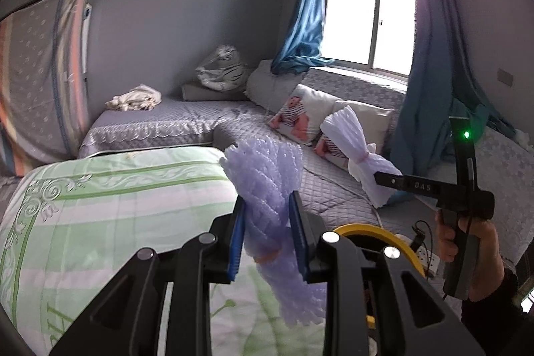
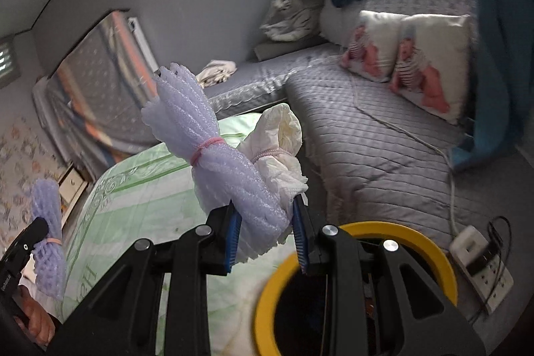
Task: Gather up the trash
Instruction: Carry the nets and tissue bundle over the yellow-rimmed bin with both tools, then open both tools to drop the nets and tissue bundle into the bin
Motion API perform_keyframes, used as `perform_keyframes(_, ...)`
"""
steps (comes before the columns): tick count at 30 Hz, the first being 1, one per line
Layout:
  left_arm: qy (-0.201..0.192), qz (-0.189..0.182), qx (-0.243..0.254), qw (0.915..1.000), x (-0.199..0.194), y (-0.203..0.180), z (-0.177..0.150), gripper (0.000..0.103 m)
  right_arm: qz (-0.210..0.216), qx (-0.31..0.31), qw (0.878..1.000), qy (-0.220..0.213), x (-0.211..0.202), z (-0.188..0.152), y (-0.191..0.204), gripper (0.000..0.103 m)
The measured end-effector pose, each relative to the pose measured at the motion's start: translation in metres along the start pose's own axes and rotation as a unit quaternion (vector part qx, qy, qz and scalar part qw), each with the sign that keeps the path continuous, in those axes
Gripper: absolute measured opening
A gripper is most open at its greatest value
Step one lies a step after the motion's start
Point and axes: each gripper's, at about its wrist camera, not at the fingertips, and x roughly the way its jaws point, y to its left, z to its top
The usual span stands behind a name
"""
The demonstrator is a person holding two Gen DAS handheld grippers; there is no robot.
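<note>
1. The left gripper (image 1: 267, 236) is clenched on a lilac foam net bundle (image 1: 267, 189), light and squashy, held at its banded waist.
2. The right gripper (image 2: 267, 232) grasps another foam net bundle (image 2: 213, 152) together with a crumpled tissue wad (image 2: 283, 149); both look featherlight and soft.
3. A yellow-rimmed bin (image 2: 430, 242) sits just below; its inside looks dark, contents unclear.

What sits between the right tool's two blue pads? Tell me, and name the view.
The right tool pinches two bundles side by side: a purple foam net and a white crumpled wrap. The right wrist view shows it.
</note>
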Motion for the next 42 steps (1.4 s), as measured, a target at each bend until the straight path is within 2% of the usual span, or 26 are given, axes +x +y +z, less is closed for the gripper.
perform_keyframes(8, -0.015, -0.03, 0.027, 0.9991, 0.012, -0.038, 0.013, 0.024, -0.048, 0.03, 0.998, -0.029, -0.036, -0.01, -0.039, 0.026)
perform_keyframes(15, -0.005, -0.055, 0.035, 0.9978, 0.036, -0.067, 0.012, 0.024, -0.091, 0.05, 0.994, -0.038, -0.051, -0.019, -0.068, 0.027)
perform_keyframes(29, 0.032, -0.067, 0.062, 0.9953, 0.086, -0.106, -0.004, 0.024, -0.149, 0.062, 0.987, -0.022, -0.049, -0.048, -0.099, 0.027)
perform_keyframes(42, 0.06, -0.078, 0.075, 0.9923, 0.112, -0.128, -0.016, 0.024, -0.183, 0.042, 0.982, 0.008, -0.04, -0.067, -0.102, 0.028)
